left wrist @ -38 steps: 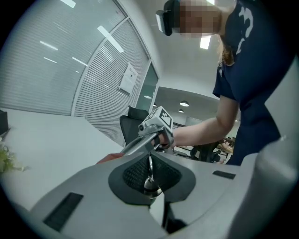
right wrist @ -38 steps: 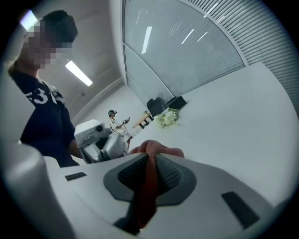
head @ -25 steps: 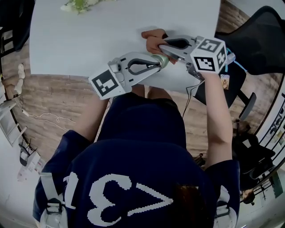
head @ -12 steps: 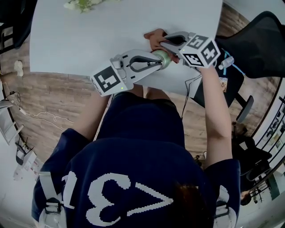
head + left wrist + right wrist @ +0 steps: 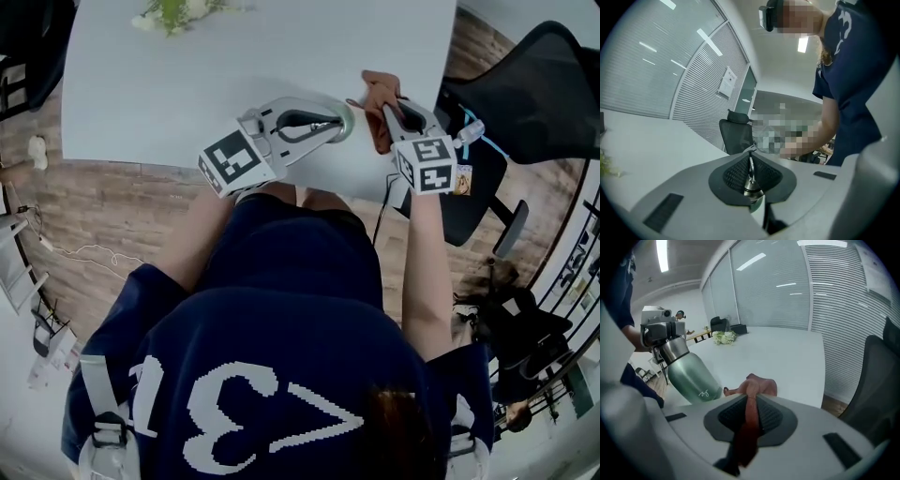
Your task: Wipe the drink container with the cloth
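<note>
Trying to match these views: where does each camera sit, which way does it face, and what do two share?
Head view: on the person's head, facing steeply down at the table; torso, arms, left gripper, right gripper show.
Left gripper view: on the left gripper, facing along its shut jaws towards a chair; the person's torso shows.
Right gripper view: on the right gripper, facing along jaws pinching the cloth towards the bottle.
Shared: head and right gripper views both show bottle and cloth.
</note>
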Demonstrator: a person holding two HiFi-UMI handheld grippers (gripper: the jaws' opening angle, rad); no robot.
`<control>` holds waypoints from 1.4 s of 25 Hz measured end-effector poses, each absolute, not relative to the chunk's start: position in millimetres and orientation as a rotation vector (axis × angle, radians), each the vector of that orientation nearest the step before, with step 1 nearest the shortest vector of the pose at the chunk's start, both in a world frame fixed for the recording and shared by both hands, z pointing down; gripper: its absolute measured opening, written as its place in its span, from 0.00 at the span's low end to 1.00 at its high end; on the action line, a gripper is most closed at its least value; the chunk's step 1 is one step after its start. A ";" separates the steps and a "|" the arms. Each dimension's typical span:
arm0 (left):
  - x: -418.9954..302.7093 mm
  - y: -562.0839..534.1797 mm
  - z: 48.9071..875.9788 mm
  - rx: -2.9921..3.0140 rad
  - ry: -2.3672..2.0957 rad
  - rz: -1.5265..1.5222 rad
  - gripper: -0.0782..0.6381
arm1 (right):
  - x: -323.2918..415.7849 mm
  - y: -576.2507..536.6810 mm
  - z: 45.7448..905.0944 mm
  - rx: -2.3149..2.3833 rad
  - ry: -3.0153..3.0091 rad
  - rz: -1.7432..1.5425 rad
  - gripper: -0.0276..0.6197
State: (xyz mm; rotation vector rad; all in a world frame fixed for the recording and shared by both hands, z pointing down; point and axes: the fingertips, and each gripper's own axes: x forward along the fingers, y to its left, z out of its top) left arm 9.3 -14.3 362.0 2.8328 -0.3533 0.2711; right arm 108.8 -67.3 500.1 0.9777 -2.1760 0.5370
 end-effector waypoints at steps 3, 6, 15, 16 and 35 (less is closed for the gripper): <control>16.8 -17.3 362.4 2.831 -0.356 0.278 0.14 | 108.1 -60.8 496.8 1.000 -2.212 0.632 0.21; 25.2 -18.5 361.7 2.842 -0.349 0.281 0.14 | 104.9 -58.4 483.6 1.024 -2.276 0.697 0.29; 22.4 -42.8 330.5 2.823 -0.453 0.115 0.14 | 120.4 -83.8 375.3 1.378 -2.514 0.550 0.20; 19.6 -47.8 322.8 2.839 -0.480 0.099 0.14 | 122.6 -86.4 360.9 1.412 -2.537 0.521 0.14; -51.6 -103.1 225.6 2.903 -1.140 -0.011 0.14 | 148.9 -79.3 186.0 1.849 -2.616 0.077 0.08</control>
